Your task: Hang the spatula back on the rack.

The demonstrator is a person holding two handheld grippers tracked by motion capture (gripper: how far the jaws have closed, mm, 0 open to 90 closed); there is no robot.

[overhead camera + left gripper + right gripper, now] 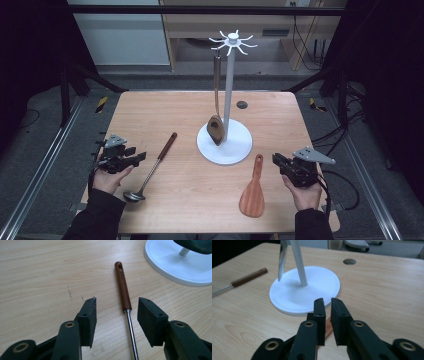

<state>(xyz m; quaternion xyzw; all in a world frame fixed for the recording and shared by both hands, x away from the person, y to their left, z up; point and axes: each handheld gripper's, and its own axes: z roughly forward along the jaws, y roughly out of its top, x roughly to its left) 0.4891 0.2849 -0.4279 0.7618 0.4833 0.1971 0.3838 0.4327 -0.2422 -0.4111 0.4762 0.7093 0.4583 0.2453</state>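
A ladle (150, 170) with a brown wooden handle (123, 287) and a steel bowl lies on the table's left half. My left gripper (137, 157) stands open just left of it, and in the left gripper view the handle's lower end lies between the spread jaws (116, 312), untouched. A wooden spatula (252, 195) lies flat at the front right. My right gripper (276, 161) hovers just right of the spatula's handle, its jaws (327, 302) shut with nothing between them. A sliver of the spatula handle (327, 328) shows beneath them.
A white utensil stand (235, 147) with a round base, tall pole and hooked top stands mid-table. A dark-headed utensil (216, 127) hangs from a hook and reaches down to the base. A small round hole (242, 104) lies behind the stand.
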